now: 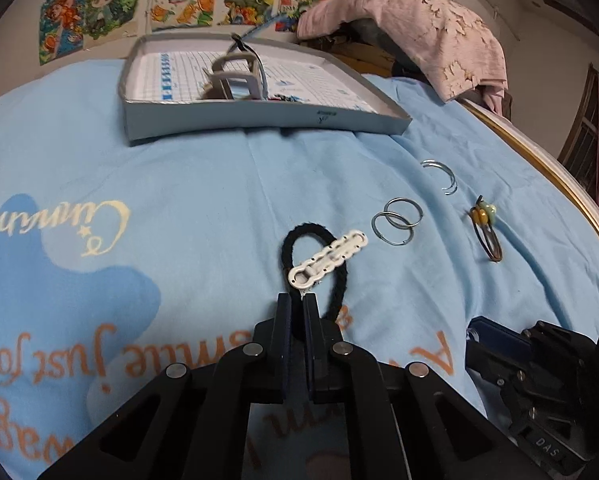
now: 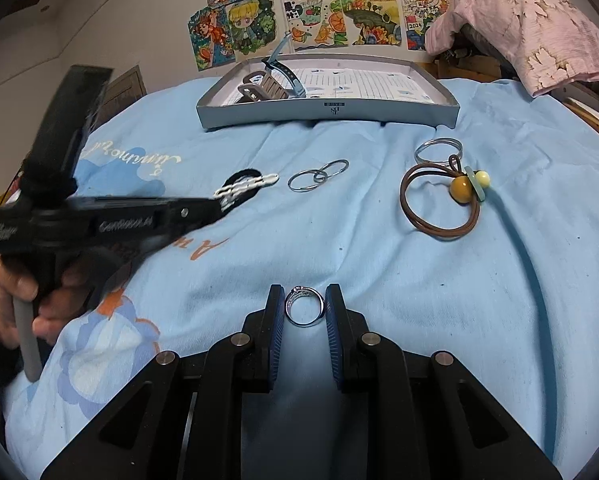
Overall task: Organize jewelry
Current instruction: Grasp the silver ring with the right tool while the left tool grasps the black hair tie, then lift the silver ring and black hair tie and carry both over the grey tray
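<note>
My left gripper (image 1: 298,300) is shut on the end of a white chain-link clip (image 1: 326,261) tied to a black cord loop (image 1: 311,240); it also shows blurred in the right wrist view (image 2: 243,190). My right gripper (image 2: 304,300) has its jaws closed against both sides of a silver ring (image 2: 304,306) on the blue sheet. Two linked steel rings (image 1: 397,221) (image 2: 317,176), a larger steel hoop (image 1: 443,176) (image 2: 437,148) and a brown hair tie with yellow beads (image 1: 485,224) (image 2: 445,200) lie on the sheet. A grey tray (image 1: 259,118) (image 2: 327,114) stands beyond.
The tray holds a grey clip (image 1: 235,76) and a blue strap (image 2: 285,68). A pink cloth (image 1: 423,28) covers something at the back right. The bed's wooden edge (image 1: 559,184) runs along the right. Posters hang on the wall.
</note>
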{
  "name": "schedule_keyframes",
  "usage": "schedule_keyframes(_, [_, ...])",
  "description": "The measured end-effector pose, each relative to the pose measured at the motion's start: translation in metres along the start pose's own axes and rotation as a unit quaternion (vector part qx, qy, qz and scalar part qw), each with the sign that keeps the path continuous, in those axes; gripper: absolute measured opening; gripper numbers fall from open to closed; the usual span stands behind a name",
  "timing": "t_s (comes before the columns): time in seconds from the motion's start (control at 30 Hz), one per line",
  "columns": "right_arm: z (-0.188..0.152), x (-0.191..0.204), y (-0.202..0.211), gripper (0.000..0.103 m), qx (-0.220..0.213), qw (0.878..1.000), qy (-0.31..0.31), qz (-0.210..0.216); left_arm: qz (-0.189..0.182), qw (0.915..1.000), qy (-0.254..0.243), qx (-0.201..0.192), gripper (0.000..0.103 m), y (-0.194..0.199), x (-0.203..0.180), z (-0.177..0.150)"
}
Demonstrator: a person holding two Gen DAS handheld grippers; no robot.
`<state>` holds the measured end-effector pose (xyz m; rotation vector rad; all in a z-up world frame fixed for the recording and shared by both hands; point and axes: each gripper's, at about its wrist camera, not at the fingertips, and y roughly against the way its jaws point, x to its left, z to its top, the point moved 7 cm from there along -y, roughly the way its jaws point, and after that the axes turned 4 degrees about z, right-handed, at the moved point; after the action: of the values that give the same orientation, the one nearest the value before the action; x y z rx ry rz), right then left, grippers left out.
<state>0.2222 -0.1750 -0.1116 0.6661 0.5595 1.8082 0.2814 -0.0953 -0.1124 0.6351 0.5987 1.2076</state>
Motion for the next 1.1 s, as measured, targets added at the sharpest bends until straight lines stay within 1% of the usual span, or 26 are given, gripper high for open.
schedule_keyframes(0.17, [0.002, -0.002, 0.005, 0.018, -0.013, 1.000, -0.005, 0.009, 0.009, 0.9998, 0.001, -0.015, 0.005, 0.019, 0.001, -0.002])
schedule_keyframes(0.27, [0.004, -0.002, 0.011, 0.018, -0.022, 1.000, -0.007, 0.016, 0.025, 0.9993, -0.010, -0.025, 0.005, 0.034, 0.002, -0.003])
schedule_keyframes(0.33, [0.007, -0.002, 0.015, 0.018, -0.029, 0.999, -0.008, 0.021, 0.032, 0.9986, -0.019, -0.039, 0.005, 0.048, 0.005, -0.001])
schedule_keyframes(0.47, [0.008, -0.001, 0.023, 0.018, -0.046, 0.999, -0.008, 0.024, 0.024, 0.9985, -0.017, -0.048, 0.005, 0.068, 0.012, 0.003])
schedule_keyframes(0.6, [0.011, 0.000, 0.025, 0.018, -0.051, 0.998, -0.007, 0.031, 0.016, 0.9985, -0.010, -0.051, 0.005, 0.079, 0.015, 0.009])
schedule_keyframes(0.77, [0.021, 0.001, 0.030, 0.018, -0.065, 0.997, -0.009, 0.039, 0.001, 0.9979, -0.011, -0.064, 0.005, 0.093, 0.011, 0.024])
schedule_keyframes(0.87, [0.030, 0.003, 0.030, 0.018, -0.071, 0.997, -0.006, 0.043, 0.004, 0.9970, -0.014, -0.076, 0.005, 0.097, 0.010, 0.035])
schedule_keyframes(0.93, [0.037, 0.003, 0.030, 0.018, -0.074, 0.996, -0.003, 0.048, 0.013, 0.9962, -0.009, -0.086, 0.005, 0.098, 0.012, 0.045])
schedule_keyframes(1.03, [0.051, 0.004, 0.028, 0.018, -0.076, 0.996, 0.004, 0.055, 0.024, 0.9948, 0.012, -0.099, 0.005, 0.095, 0.022, 0.063])
schedule_keyframes(1.1, [0.066, 0.005, 0.023, 0.018, -0.079, 0.995, 0.017, 0.055, 0.020, 0.9945, 0.035, -0.096, 0.005, 0.090, 0.034, 0.074])
